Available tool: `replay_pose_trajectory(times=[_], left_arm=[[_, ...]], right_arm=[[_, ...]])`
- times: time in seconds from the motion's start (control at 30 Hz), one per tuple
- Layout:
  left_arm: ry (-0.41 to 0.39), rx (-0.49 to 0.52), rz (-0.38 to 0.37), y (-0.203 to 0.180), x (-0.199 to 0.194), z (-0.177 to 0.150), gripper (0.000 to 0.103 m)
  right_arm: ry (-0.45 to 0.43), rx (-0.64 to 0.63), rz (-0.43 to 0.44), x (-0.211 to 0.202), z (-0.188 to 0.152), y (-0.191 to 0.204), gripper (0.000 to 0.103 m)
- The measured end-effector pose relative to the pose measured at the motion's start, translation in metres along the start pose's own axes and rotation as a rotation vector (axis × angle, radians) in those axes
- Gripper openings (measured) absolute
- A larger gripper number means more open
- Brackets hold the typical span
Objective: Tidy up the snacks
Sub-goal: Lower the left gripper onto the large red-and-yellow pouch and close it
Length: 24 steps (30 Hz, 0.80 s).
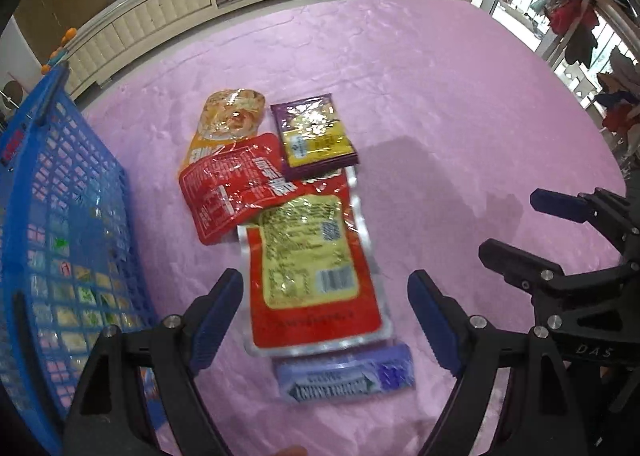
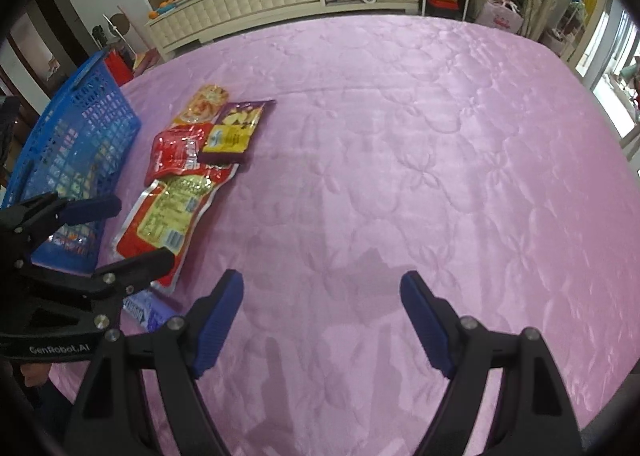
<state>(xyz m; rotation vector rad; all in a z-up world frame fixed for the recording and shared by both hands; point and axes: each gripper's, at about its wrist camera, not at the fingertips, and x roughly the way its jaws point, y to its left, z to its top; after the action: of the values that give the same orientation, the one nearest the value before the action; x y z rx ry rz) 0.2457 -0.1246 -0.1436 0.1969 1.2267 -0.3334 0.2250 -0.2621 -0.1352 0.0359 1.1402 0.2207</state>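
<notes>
Snacks lay in a loose overlapping pile on a pink quilted bed (image 2: 400,136) as the left tongs (image 1: 326,320) hung wide open and empty above a red-and-yellow packet (image 1: 312,276), with a purple gum pack (image 1: 344,376) touching that packet's near edge. The right tongs (image 2: 322,320), equally spread and holding nothing, hovered over bare quilt beside them. Farther out lay a red pouch (image 1: 224,188), a purple-and-yellow sachet (image 1: 314,136) and an orange packet (image 1: 228,112). A blue plastic basket (image 1: 60,192) stood just left of the pile, packets visible through its lattice.
</notes>
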Motion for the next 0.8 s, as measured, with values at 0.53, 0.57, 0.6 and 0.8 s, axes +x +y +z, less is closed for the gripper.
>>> replay_pose_trajectory(times=[0.53,0.57,0.6,0.8], left_arm=[[0.058,-0.014,-0.034,0.014,0.042,0.022,0.083],[0.061,-0.013,-0.034,0.013,0.044,0.023,0.083],[0.062,-0.013,-0.032,0.013,0.046,0.025,0.083],[0.055,0.003,0.003,0.011,0.055,0.033,0.084]], right_arm=[[0.004,-0.03,0.011,0.028,0.018,-0.005,0.084],[0.004,-0.027,0.012,0.028,0.017,-0.005,0.084],[0.004,-0.026,0.015,0.028,0.017,-0.006,0.084],[-0.016,-0.036,0.021,0.022,0.015,-0.009,0.084]])
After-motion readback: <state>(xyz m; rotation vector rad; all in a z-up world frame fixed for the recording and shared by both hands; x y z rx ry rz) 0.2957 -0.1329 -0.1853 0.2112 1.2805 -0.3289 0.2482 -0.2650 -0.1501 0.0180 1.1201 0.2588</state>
